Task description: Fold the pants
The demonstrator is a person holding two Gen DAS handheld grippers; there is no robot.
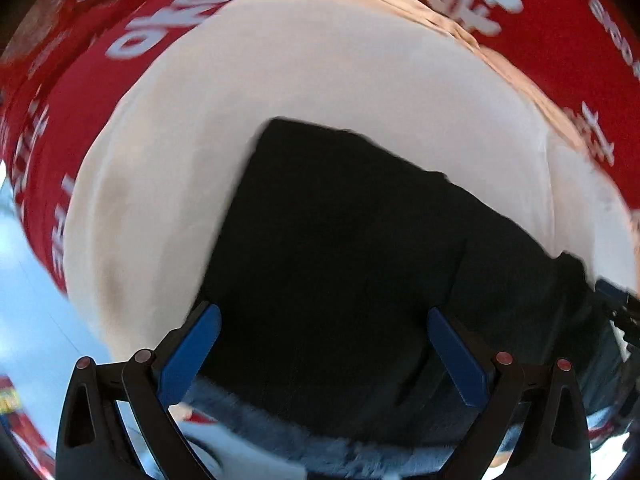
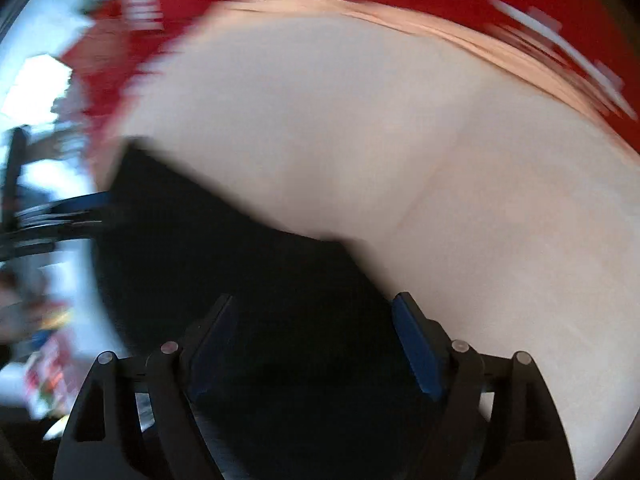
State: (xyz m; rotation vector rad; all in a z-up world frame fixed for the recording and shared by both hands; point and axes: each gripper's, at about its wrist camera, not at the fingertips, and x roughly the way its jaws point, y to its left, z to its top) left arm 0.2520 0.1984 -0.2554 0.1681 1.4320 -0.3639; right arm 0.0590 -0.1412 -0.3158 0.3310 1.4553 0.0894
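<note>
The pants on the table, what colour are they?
Black. The pants show best in the left wrist view, lying on a cream cloth.

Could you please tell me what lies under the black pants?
The black pants rest on a cream cloth, itself over a red printed cover. What lies directly beneath the pants is hidden.

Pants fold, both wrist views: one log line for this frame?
pants: black, folded flat on cream cloth | left claw: open, above pants | right claw: open, above pants | red printed cover underneath | right view blurred
</note>
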